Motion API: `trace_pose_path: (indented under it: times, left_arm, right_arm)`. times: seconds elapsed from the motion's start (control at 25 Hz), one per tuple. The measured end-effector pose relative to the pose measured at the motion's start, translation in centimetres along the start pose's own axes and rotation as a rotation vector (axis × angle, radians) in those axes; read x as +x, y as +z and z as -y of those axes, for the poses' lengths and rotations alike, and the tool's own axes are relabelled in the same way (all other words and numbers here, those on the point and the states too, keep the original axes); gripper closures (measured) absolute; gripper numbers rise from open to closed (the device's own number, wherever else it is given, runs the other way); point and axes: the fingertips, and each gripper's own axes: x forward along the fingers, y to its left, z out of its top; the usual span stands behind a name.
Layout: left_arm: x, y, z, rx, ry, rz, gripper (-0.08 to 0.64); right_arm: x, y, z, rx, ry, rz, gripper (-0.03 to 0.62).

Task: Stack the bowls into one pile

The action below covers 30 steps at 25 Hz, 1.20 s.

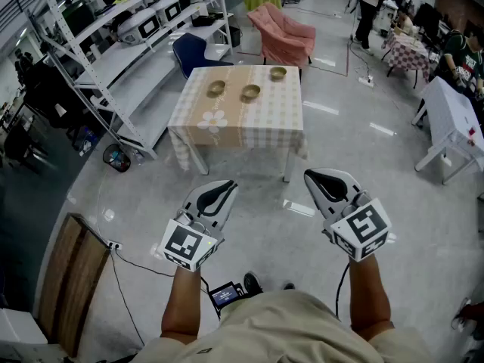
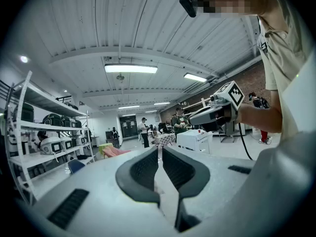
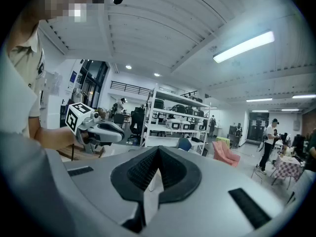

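Note:
Three olive-green bowls stand apart on a table (image 1: 242,131) with a beige checked cloth, far ahead in the head view: one at the left (image 1: 217,88), one in the middle (image 1: 250,91), one at the back right (image 1: 277,72). My left gripper (image 1: 222,188) and right gripper (image 1: 321,177) are held side by side over the floor, well short of the table. Both are shut with nothing between their jaws. The left gripper view shows its own closed jaws and my right gripper (image 2: 213,115) beside them. The bowls do not appear in either gripper view.
White shelving (image 1: 136,21) runs along the left. A blue chair (image 1: 193,51) and a pink draped chair (image 1: 283,32) stand behind the table. Another white table (image 1: 454,119) is at the right, a wooden board (image 1: 72,278) and a cable (image 1: 144,265) at lower left. People stand at the back right.

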Motion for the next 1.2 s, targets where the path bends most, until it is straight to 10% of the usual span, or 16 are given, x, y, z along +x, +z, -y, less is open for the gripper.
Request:
trace_pose_path:
  times: [1.2]
  left_arm:
    - [1.0,-2.2,-6.2,-0.003,-0.04,0.003,0.526]
  right_arm:
    - [7.0,-0.2,-0.2,0.028,-0.025,-0.021,0.589]
